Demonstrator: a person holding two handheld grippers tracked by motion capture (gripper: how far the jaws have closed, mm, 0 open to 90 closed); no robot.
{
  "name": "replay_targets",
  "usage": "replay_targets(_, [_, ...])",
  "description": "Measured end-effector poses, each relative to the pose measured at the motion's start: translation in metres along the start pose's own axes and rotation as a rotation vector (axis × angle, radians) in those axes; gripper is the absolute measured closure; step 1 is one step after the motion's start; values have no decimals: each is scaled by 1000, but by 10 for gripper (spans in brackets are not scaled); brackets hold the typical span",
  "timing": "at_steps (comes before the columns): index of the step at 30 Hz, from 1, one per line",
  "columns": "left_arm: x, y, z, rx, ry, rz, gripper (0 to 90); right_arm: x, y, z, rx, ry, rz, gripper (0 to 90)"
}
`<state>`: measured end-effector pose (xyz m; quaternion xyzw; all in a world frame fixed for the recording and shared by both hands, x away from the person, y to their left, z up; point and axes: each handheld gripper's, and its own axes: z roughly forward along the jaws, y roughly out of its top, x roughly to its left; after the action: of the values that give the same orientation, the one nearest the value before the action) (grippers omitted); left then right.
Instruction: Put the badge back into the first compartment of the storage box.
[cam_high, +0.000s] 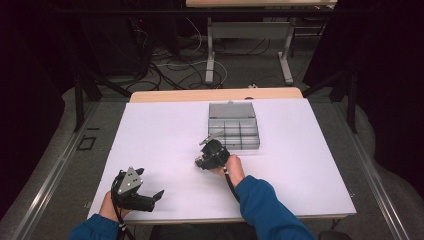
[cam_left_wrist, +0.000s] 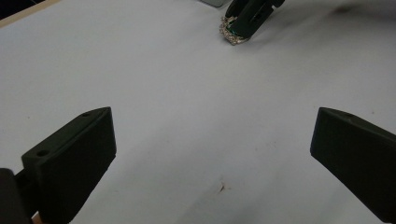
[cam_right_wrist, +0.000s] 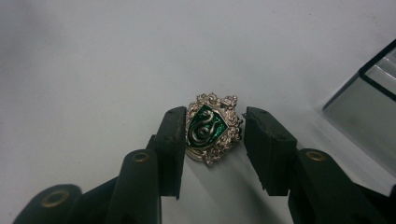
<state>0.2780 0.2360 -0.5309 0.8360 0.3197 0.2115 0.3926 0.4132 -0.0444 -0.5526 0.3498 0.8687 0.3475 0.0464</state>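
A small silver crest badge with a green snake shield lies flat on the white table. My right gripper is down at the table with a jaw on each side of the badge. The left-hand pad touches its edge and a thin gap shows at the other pad, so this gripper is open. From the left gripper view the badge sits under the tips of the right gripper. My left gripper rests near the table's front left, jaws wide open over bare table.
A grey clear compartment box with its lid folded back stands just beyond the right gripper; its corner shows at the right of the right gripper view. A small brown speck marks the table between the left jaws.
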Motion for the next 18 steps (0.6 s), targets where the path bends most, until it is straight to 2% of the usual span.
replay_targets(5, [0,0,0,-2,1,4,5,0,1,0,6,8,4,642])
replay_targets(6, [1,0,0,-3,1,4,5,-2,1,1,0,15,-9,645])
replay_targets(7, [0,0,0,-1,1,-1,5,-2,1,0,8,17,10,650])
replay_targets(11, [0,0,0,-1,2,0,5,-2,1,0,7,18,7,656])
replay_targets(14, [0,0,0,-2,2,0,5,-4,1,0,-7,28,7,684])
replay_targets(16, [0,0,0,-1,2,1,5,-4,1,-5,-15,29,29,735])
replay_targets(17, [0,0,0,-1,2,1,5,-5,1,-5,-30,32,8,748])
replay_targets(18, [0,0,0,-1,2,0,5,-4,1,-6,-25,32,22,756])
